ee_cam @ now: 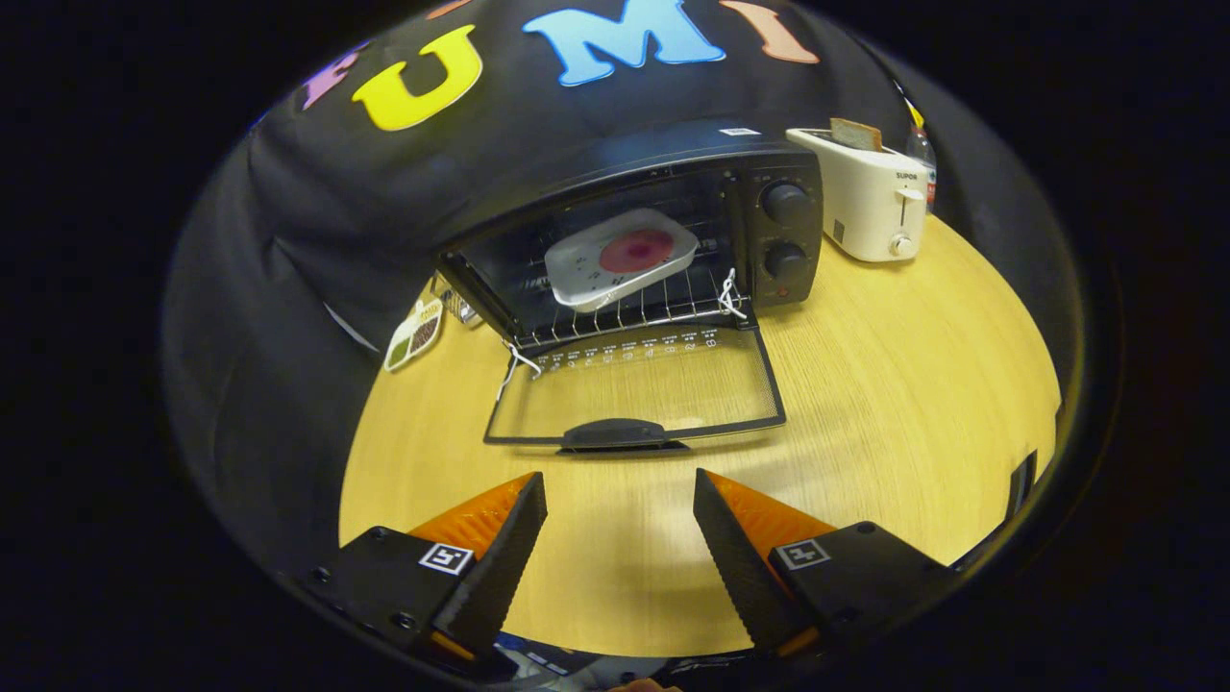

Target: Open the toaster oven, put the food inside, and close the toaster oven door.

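Gripper [620, 492] low over bench [894, 384], jaws spread, empty, aimed at toaster oven [663, 240]. Door [639, 394] lies flat open just ahead. Food tray [620, 258] tilted on rack inside.

Recording booth — black cloth wall [317, 221], wooden table [913, 365], kitchen appliances.

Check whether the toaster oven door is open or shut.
Open: the door lies folded down flat on the table, the rack exposed, beyond the spread, empty hand-held gripper.
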### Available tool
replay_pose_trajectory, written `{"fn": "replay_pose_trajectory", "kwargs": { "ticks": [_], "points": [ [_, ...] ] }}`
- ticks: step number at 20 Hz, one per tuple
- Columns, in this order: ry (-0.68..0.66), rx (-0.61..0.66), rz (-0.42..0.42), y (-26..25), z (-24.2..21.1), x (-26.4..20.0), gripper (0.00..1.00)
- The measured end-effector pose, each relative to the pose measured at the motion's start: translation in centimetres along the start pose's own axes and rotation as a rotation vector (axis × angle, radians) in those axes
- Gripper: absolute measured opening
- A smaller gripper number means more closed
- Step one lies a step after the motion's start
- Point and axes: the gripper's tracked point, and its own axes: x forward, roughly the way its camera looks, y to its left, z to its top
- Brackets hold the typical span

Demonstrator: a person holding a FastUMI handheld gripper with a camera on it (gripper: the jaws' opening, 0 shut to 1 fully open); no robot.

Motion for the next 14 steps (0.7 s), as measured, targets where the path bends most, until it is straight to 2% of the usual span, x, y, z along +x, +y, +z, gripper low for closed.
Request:
{"fn": "replay_pose_trajectory", "kwargs": {
  "ticks": [7, 14],
  "points": [
    [0.081, -0.109, -0.074, -0.9, -1.9, 3.5, 0.98],
    [0.141, -0.119, -0.127, -1.8, -2.5, 6.8, 0.98]
  ]
}}
